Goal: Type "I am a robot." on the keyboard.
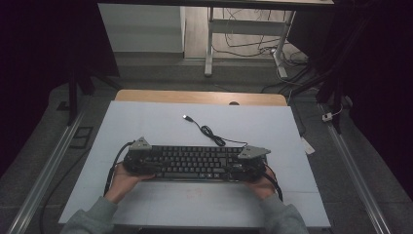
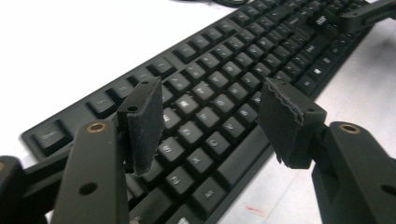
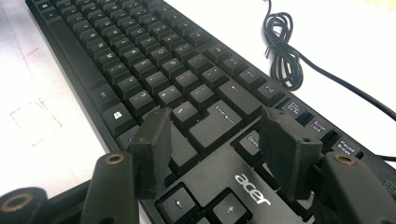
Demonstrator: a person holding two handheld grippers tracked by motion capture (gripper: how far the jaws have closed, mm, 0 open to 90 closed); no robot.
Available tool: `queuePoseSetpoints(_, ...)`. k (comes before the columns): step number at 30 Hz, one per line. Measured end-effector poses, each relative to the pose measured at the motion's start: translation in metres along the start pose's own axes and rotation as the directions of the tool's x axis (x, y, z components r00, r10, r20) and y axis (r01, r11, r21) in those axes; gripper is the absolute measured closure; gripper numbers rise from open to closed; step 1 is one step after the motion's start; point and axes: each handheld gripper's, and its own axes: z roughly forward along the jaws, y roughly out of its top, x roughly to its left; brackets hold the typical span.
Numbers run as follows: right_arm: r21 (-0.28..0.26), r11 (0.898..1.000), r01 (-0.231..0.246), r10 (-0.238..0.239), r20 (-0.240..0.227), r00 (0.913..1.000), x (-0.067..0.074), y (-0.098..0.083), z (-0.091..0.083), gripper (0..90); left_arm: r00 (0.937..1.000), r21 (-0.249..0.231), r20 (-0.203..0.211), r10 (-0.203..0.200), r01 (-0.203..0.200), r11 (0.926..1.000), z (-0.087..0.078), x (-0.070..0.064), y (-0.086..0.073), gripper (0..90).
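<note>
High view: a black full-size plastic keyboard [image 1: 195, 163] lies flat on the pale blue-white table top [image 1: 160, 122], closer to the near edge than the far one and roughly centred between the side edges. The left gripper [image 1: 140, 163] sits over the keyboard's left end and the right gripper [image 1: 246, 166] over its right end, each with a hand behind it and grey sleeves coming in from the bottom. The keyboard's thin black cable with a USB plug [image 1: 207, 130] runs off toward the far edge, with a small bundled loop partway along.

Left gripper view: the two black jaws stand apart, hanging above the letter keys at the left end of the keyboard [image 2: 219, 74]. The pads [image 2: 144, 123] look clear of the keys, nothing pinched between them, so it's released. The other gripper pokes in at the top right corner, over the far end of the board.

Right gripper view: same deal, jaws spread wide over the Enter key and arrow key area of the keyboard [image 3: 154, 60], pads [image 3: 152, 149] just above the keycaps, gripping nothing. The coiled bit of cable [image 3: 280, 51] lies on the table beyond the function row.
</note>
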Motion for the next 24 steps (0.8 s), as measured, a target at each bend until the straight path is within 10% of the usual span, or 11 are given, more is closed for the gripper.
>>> queuePoseSetpoints(24, 0.005, 1.000, 0.002, -0.002, 0.001, 1.0000, 0.000, 0.000, 0.001, 44.4, 0.9881, 0.102, 0.098, 0.119, -0.128, 0.9865, 0.025, -0.024, -0.001, 83.0)
